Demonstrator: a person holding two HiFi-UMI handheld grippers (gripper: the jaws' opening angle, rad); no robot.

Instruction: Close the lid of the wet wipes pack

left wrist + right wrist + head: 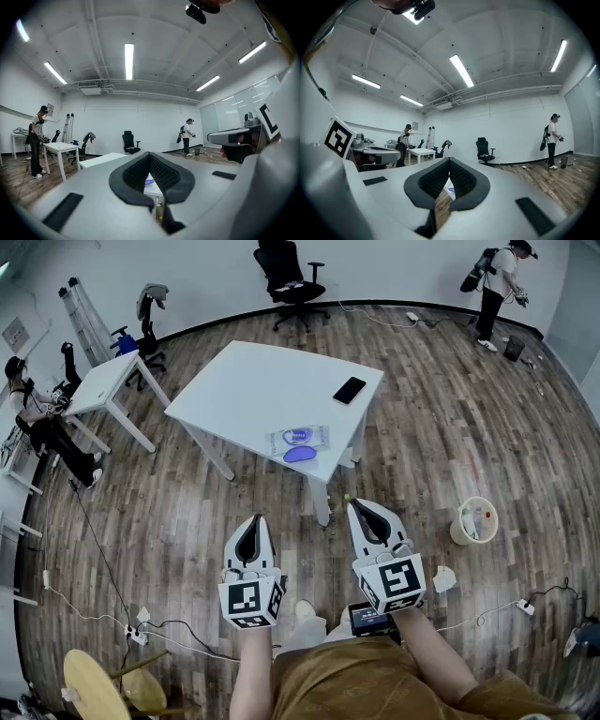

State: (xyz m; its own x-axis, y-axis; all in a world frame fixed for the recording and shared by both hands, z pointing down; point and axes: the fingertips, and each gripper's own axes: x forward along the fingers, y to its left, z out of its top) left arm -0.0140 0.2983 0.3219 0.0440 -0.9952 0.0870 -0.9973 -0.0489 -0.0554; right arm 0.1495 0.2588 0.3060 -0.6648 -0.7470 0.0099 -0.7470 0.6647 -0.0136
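From the head view, both tools hang low over the wood floor (487,427), well short of the white table (253,390). The left gripper (254,519) has its jaws pressed together with nothing in them, and the right gripper (357,507) just beside it is the same, tips meeting and empty. Out on the table sits the wet wipes pack (298,438), close to the near edge, and its purple lid (299,454) lies flipped out flat on the side facing the person, so the pack is open. A black phone (349,390) lies farther back, toward the right corner, well apart from the pack. A pale bucket (473,519) stands on the floor to the right, and a black office chair (292,277) sits beyond the table. Over to the left gripper view: the left gripper (150,155) shows its dark pads meeting at the tip, and a sliver of table edge with a dab of purple peeks through the slot below them. A person stands by a second table (61,146) on the left. Now the right gripper view: the right gripper (449,161) is also pinched to a point on nothing, and the wet wipes pack (450,189) is just visible through the narrow slot, far off.
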